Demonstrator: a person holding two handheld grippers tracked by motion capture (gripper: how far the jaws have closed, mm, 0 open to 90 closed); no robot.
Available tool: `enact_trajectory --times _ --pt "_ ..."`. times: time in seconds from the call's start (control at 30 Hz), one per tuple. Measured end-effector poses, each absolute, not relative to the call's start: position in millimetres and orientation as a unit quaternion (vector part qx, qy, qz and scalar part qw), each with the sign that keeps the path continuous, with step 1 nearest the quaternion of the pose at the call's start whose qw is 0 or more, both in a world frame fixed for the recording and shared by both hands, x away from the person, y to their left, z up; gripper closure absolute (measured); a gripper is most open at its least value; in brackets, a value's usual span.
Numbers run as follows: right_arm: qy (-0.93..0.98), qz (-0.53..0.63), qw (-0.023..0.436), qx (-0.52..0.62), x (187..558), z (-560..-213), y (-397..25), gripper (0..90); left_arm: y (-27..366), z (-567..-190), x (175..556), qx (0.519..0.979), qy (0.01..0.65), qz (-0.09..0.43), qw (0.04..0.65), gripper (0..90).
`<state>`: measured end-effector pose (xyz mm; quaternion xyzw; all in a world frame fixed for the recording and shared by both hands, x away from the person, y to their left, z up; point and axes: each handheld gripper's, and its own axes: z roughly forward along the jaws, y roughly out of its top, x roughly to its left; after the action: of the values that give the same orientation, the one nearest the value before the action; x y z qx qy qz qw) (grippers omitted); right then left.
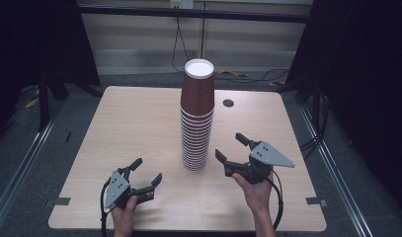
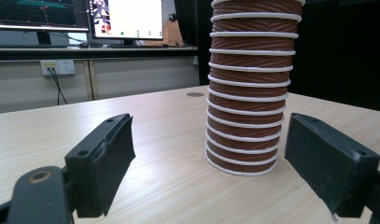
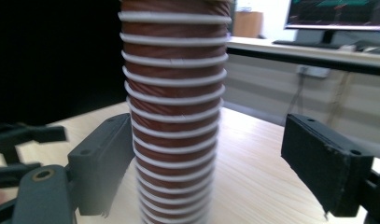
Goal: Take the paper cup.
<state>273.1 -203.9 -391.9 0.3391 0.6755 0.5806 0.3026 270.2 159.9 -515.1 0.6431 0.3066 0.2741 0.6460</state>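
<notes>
High view: stack of cups [image 1: 196,118], upright on the table [image 1: 134,128], between and just ahead of both sets of fingers. Left gripper [image 1: 146,174]: jaws wide apart, empty, stack ahead toward its right finger. Right gripper [image 1: 230,146]: jaws spread, empty, stack beside its left finger. Advice: centre the stack between the fingers, close gently, avoid tipping.

Cup stack [image 3: 173,112] blurred, its top cut off.

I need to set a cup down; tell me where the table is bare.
Bare wood lies left of the cup stack out to the table edge, and right of it past the dark grommet. It is crowded in front, between left gripper and right gripper.
</notes>
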Motion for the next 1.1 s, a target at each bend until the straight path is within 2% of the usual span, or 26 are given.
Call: enact_trajectory --times 0.83,1.1 --pt "0.699 0.610 0.237 0.289 310 -315 -193 16.6 160 -515 270 0.644 0.308 0.279 0.643 15.6" --pt "0.705 0.608 0.234 0.280 319 -300 -188 16.5 160 -515 270 0.643 0.308 0.280 0.643 15.6"
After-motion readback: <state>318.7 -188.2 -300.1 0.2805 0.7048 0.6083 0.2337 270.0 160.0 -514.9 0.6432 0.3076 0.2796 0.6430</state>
